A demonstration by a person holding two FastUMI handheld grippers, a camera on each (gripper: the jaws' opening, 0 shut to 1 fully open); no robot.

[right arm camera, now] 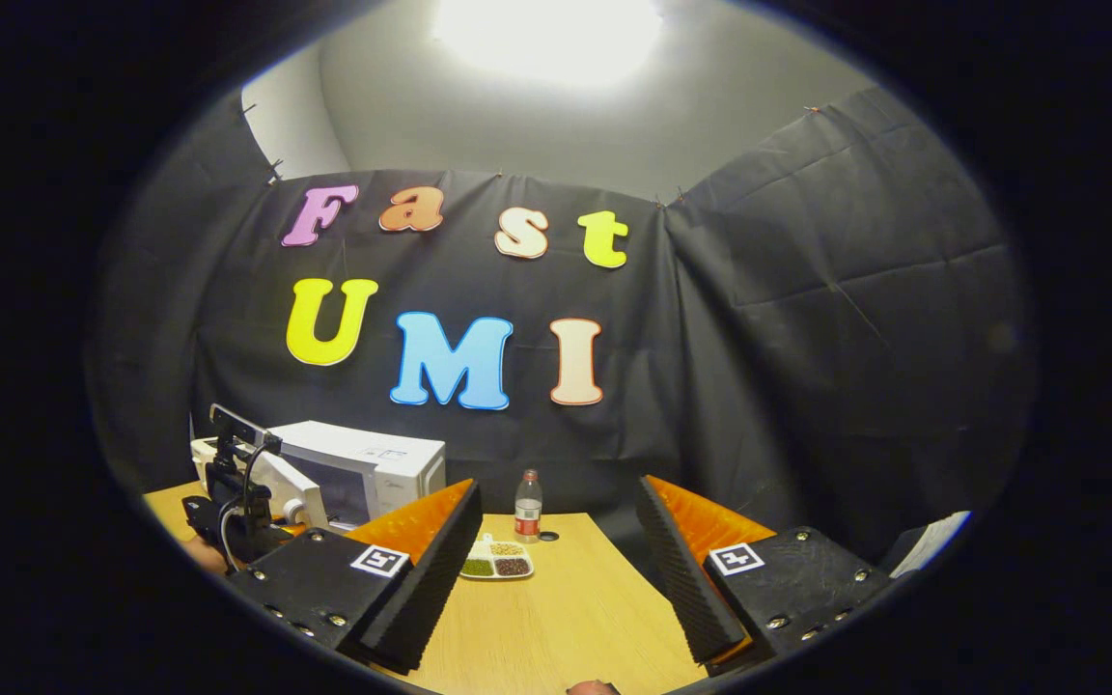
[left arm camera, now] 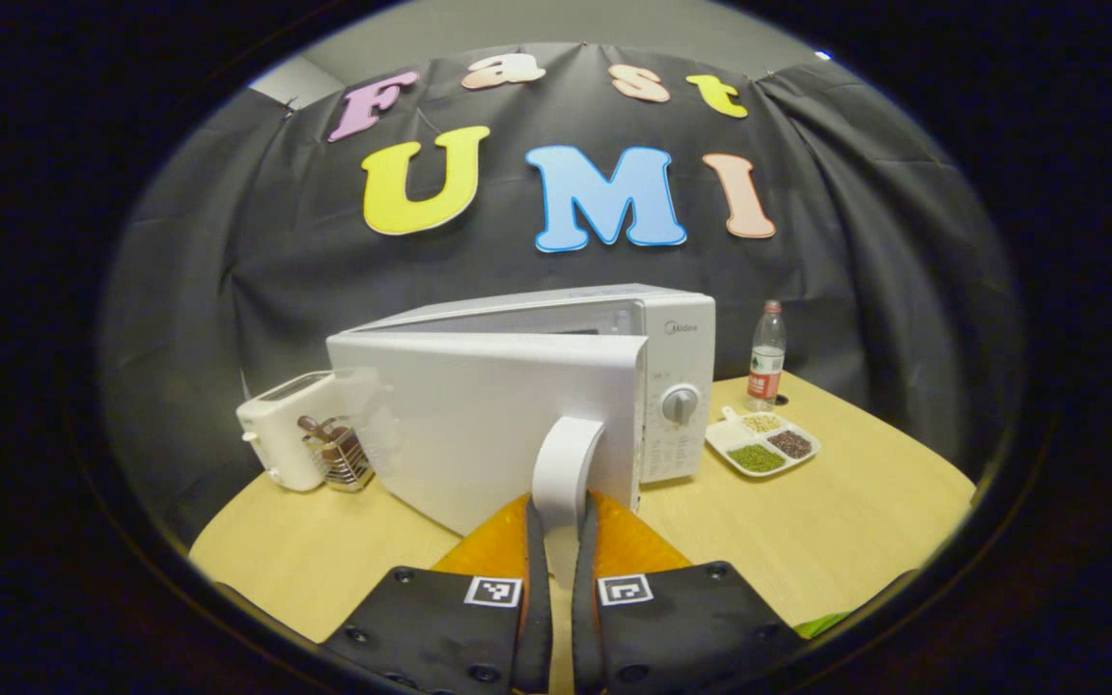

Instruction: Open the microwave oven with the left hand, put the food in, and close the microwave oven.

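The left gripper (left arm camera: 561,526) is clenched on the white curved handle (left arm camera: 566,463) of the white boxy microwave oven (left arm camera: 614,386), one finger on each side of the strap-like grip, which lets a pull swing the door without slipping. The white flat door (left arm camera: 479,434) stands partly open, hinged at its left edge and angled out from the oven body, so the opening step looks to be under way rather than finished; the cavity behind it is hidden from the left gripper view.

The food, a white sectioned plate of green, dark and pale grains (left arm camera: 762,446), sits on the pale wooden table (left arm camera: 836,531) just beside the oven's control panel with its round white dial (left arm camera: 680,403). A clear plastic bottle with a red label (left arm camera: 766,362) stands near it, behind, towards the wall. To the left of the door are a cream toaster (left arm camera: 286,434) and a wire basket (left arm camera: 339,458) holding what may be brown utensils, too small to tell.

In the right gripper view the right gripper (right arm camera: 556,569) hangs released, jaws wide apart and empty, well back from the plate (right arm camera: 496,562), probably waiting until the door clears. Reaching that plate will call for a low, level approach to keep the grains from spilling.
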